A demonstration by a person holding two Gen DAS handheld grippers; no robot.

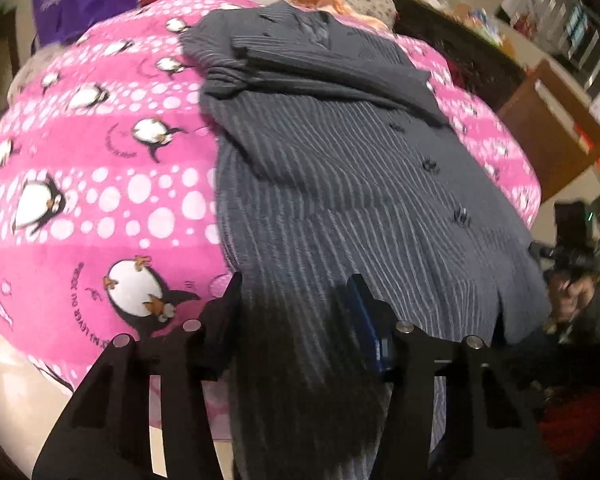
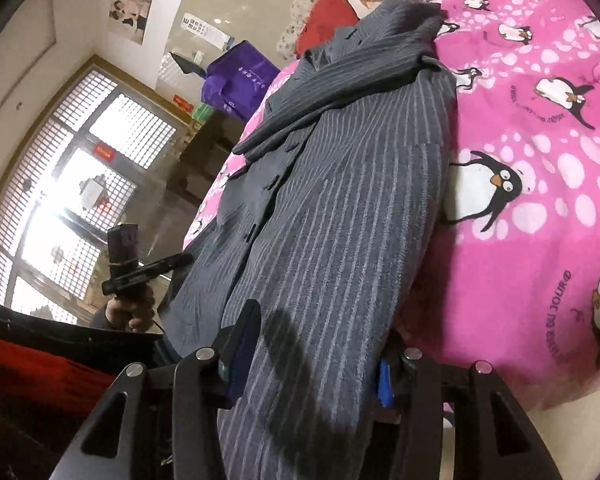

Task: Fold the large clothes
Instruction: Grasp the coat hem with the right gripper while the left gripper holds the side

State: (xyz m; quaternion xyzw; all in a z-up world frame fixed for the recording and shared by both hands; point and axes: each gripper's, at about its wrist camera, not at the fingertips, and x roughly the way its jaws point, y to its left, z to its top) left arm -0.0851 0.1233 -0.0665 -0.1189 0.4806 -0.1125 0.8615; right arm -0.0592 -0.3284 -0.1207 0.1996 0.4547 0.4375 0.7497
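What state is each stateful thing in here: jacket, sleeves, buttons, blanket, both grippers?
Striped jacket: flat on the blanket, front up.
Sleeve: folded across the chest.
Buttons: fastened.
Penguin blanket: spread out underneath.
Left gripper: hem between its jaws.
Right gripper: hem between its jaws.

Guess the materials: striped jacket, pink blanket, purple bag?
Jacket: woven suit cloth, matte grey with fine pale pinstripes and dark buttons; wool or synthetic, can't tell.
Blanket: looks like fleece, soft fuzzy surface, printed penguins and white dots.
Bag: probably non-woven fabric, flat purple with stiff creases and pale print; blurred, so uncertain.
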